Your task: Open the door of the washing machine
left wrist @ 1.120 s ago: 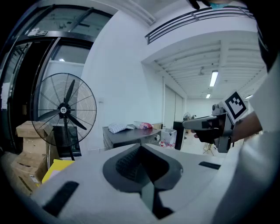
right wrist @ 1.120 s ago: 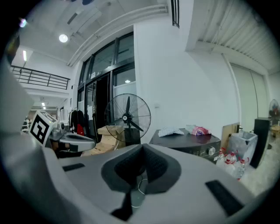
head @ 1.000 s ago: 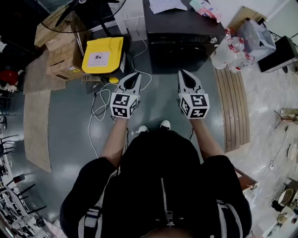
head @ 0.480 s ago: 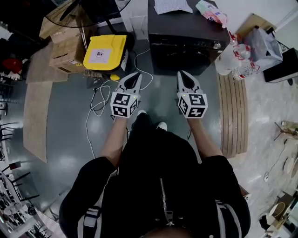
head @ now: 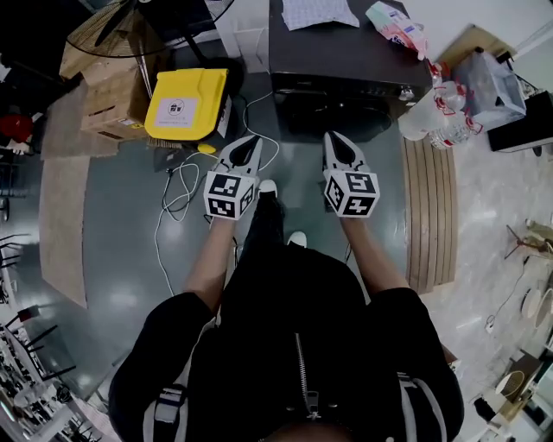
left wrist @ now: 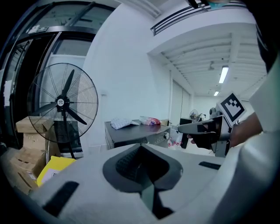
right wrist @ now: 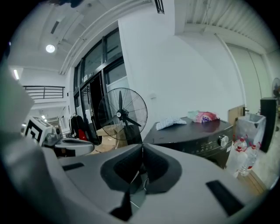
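The dark washing machine stands at the top of the head view, its front door facing me and closed. Both grippers hang in the air short of it and touch nothing. My left gripper is shut and empty, pointing toward the machine's left front corner. My right gripper is shut and empty too, aimed at the door. The left gripper view has the machine ahead, past the left gripper. In the right gripper view the machine and its round knob lie beyond the right gripper.
A checked cloth and a pink packet lie on the machine's top. A standing fan, cardboard boxes and a yellow case stand to the left. White cables trail across the floor. Packed water bottles and wooden planks are at the right.
I have stepped closer to the washing machine, one foot coming forward. Both grippers moved toward its front and a little lower, still shut.
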`<state>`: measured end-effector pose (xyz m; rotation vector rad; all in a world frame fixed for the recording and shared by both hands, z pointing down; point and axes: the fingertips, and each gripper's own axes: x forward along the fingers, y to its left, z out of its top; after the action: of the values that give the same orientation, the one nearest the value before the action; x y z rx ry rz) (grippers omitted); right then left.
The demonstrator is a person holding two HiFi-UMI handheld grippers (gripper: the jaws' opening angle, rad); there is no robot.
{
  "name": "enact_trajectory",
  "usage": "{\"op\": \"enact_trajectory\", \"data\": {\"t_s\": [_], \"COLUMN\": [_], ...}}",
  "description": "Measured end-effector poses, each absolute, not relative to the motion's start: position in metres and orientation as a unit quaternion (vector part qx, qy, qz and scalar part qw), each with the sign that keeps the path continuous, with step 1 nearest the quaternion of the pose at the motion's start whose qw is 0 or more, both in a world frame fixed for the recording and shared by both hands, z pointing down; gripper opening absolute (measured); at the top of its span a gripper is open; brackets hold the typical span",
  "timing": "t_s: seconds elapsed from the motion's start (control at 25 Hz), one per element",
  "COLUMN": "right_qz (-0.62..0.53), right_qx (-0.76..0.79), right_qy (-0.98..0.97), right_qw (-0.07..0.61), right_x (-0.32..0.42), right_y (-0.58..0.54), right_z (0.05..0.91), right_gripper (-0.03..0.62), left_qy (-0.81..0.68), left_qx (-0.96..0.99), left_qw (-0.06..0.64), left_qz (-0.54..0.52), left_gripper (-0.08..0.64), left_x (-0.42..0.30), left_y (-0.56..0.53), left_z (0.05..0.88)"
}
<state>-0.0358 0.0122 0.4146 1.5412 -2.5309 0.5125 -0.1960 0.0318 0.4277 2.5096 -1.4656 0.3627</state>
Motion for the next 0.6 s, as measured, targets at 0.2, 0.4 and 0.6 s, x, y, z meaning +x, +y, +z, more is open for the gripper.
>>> {"op": "enact_trajectory", "data": {"t_s": [0.2,0.4,0.6], "right_qz": [0.2,0.248,0.315], "right_qx": [0.516,0.524,0.55], "right_qy": [-0.828,-0.807,-0.762], "right_qw": [0.087,0.113,0.129], "right_x": [-0.05,-0.067,-0.077], "right_y": [-0.034,-0.074,-0.103], "right_z": [0.444,0.487,0.544], "right_gripper": [0.029,0.063,0.107], "left_qy": [-0.482,-0.461,-0.445], "left_qx": [0.857,0.861,0.862], "left_qw": [0.131,0.155,0.183], "left_qz": [0.13,0.146,0.159], "left_gripper": [0.003,0.003,0.003], "left_x": [-0.203,-0.216,-0.233], "left_y": [-0.02,-0.065,-0.101], "left_z": [0.451,0.476,0.505]}}
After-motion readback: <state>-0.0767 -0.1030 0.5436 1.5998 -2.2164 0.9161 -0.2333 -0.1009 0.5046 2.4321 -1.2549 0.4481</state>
